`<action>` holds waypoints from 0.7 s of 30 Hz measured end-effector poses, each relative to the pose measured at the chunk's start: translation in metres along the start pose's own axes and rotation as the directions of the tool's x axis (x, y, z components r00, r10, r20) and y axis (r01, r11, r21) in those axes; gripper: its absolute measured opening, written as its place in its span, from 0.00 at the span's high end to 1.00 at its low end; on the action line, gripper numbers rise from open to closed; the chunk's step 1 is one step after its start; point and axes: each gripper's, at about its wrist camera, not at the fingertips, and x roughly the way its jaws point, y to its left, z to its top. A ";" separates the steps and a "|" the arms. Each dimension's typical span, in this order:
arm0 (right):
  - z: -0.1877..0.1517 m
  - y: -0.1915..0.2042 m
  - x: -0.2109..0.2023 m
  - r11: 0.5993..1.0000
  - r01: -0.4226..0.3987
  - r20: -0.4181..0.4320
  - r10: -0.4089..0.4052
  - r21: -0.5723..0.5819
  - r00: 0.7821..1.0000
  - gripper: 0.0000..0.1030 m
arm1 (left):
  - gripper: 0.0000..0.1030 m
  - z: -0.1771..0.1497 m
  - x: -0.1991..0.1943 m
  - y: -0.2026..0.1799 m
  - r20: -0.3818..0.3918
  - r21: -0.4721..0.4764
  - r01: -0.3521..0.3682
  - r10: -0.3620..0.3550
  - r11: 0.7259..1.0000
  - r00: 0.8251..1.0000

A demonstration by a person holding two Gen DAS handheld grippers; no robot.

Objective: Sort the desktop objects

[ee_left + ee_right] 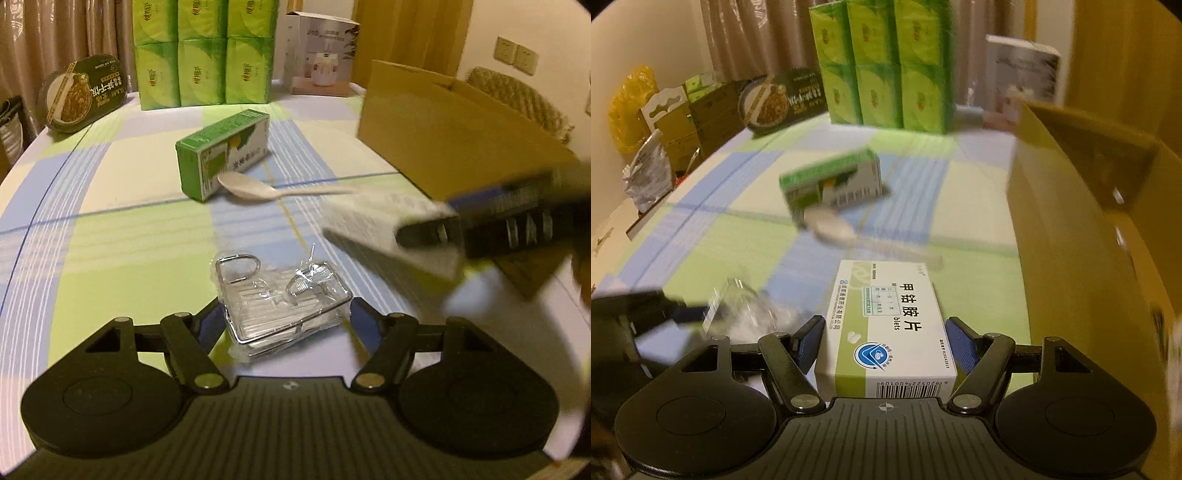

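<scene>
Right gripper (884, 341) clamped on white-and-green medicine box (886, 325), held above the checkered tablecloth (713, 254) just left of the open cardboard box (1082, 236). Left gripper (288, 321) has fingers apart, either side of a wire rack in clear plastic wrap (280, 299) lying on the cloth. Further back, beige spoon (266, 190) touches green carton (221, 158); green tissue packs (203, 51) at the far edge
</scene>
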 end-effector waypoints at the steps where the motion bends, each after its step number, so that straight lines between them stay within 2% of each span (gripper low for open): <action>1: -0.014 -0.001 -0.006 1.000 0.009 -0.001 -0.009 0.006 1.000 0.34 | 0.34 -0.004 -0.006 -0.002 -0.003 0.010 0.005 -0.005 1.000 1.000; 5: -0.047 -0.002 -0.028 1.000 0.020 0.005 -0.020 0.014 1.000 0.34 | 0.32 -0.020 -0.022 -0.005 -0.031 0.019 0.034 -0.033 0.999 0.999; 6: -0.052 -0.003 -0.033 1.000 0.015 0.018 -0.015 0.018 1.000 0.34 | 0.27 -0.024 -0.024 -0.006 -0.034 0.021 0.029 -0.028 0.999 0.999; 7: -0.057 -0.003 -0.038 1.000 0.013 0.032 -0.014 0.022 0.999 0.32 | 0.20 -0.026 -0.026 -0.007 -0.033 0.028 0.018 -0.017 0.999 0.999; 10: -0.069 -0.005 -0.051 0.998 0.010 0.078 -0.015 0.063 0.997 0.20 | 0.17 -0.031 -0.034 -0.012 -0.007 0.044 -0.014 0.014 0.999 1.000; 15: -0.077 -0.010 -0.058 0.994 0.008 0.099 -0.019 0.107 0.995 0.18 | 0.15 -0.035 -0.038 -0.016 0.021 -0.028 -0.096 0.097 0.995 0.995; 21: -0.075 -0.019 -0.064 0.989 -0.014 0.113 -0.002 0.149 0.994 0.17 | 0.11 -0.042 -0.038 -0.025 0.016 -0.100 -0.171 0.174 0.980 0.985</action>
